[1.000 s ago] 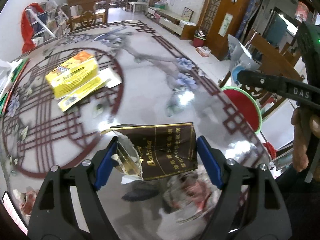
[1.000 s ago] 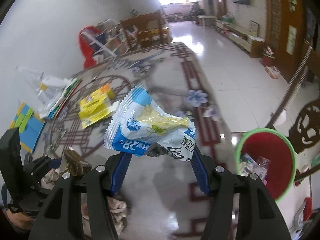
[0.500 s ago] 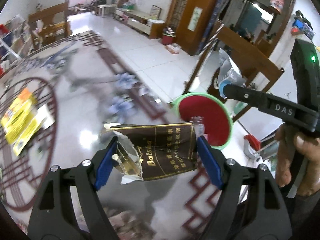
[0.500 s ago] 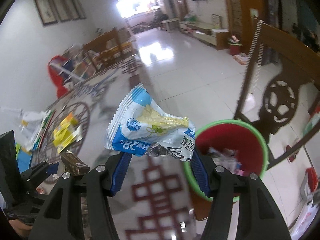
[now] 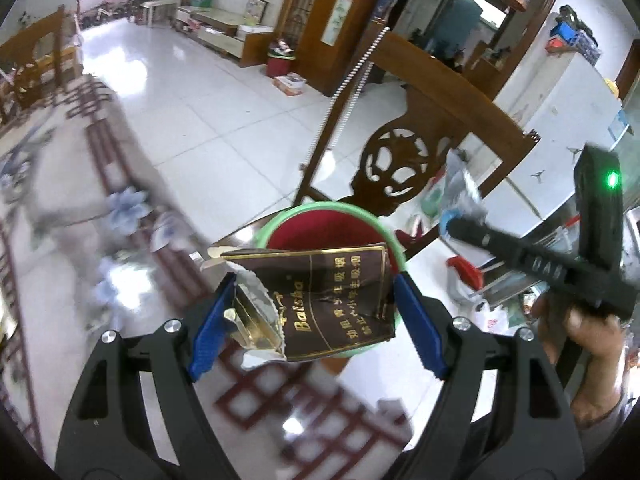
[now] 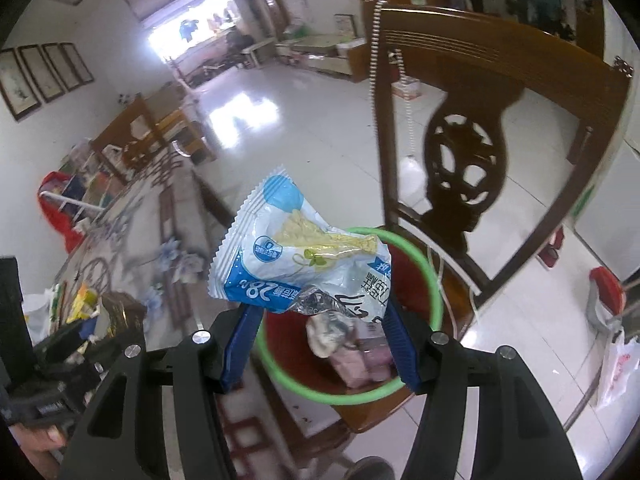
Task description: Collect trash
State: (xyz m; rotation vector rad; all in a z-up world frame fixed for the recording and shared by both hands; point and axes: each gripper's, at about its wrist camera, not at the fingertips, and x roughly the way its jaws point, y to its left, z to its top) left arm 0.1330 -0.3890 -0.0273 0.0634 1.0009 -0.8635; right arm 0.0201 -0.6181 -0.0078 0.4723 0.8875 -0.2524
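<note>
My left gripper is shut on a torn brown cigarette pack with gold lettering, held over the table edge just in front of a red bin with a green rim. My right gripper is shut on a crumpled blue and white snack wrapper, which hangs over the same red bin; paper and wrappers lie inside it. The right gripper with its wrapper also shows at the right of the left wrist view, held by a hand.
A carved wooden chair stands right behind the bin. The glossy patterned table stretches to the left, with yellow packets on it farther back. White tiled floor lies beyond. A white plastic bag sits on the floor at right.
Both grippers have swung right from over the table to the bin beside the chair, each keeping hold of its trash. The bin now lies directly beneath the right gripper.
</note>
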